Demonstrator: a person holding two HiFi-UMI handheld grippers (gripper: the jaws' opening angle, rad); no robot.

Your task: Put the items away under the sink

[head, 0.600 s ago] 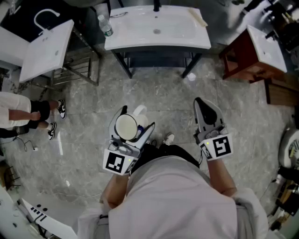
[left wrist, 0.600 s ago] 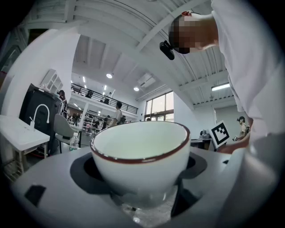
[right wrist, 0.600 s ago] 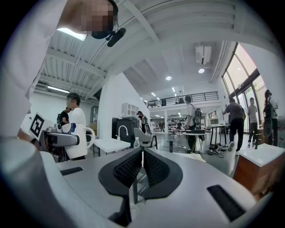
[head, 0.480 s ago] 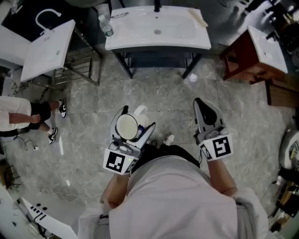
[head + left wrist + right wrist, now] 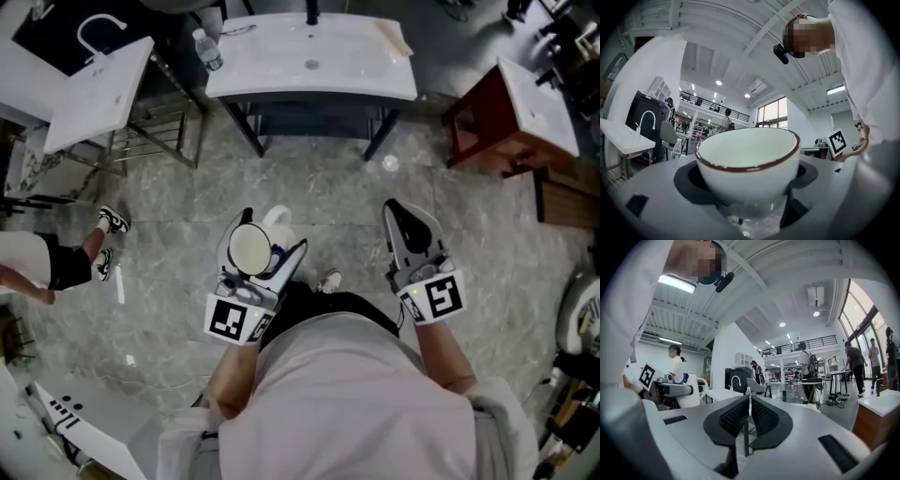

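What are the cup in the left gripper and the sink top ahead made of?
The cup: probably glazed ceramic; glossy off-white wall, thick brown-edged rim. The sink top: smooth white, likely ceramic or cast stone; it looks like one seamless moulded piece, though the head view cannot settle which.

Half-hidden mug (image 5: 250,249), cropped bystander (image 5: 58,266)
The left gripper (image 5: 274,231) covers the mug's lower body; the left frame edge cuts the bystander off.

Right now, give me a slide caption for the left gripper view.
The left hand-held gripper clamped on a white cup with a brown rim.
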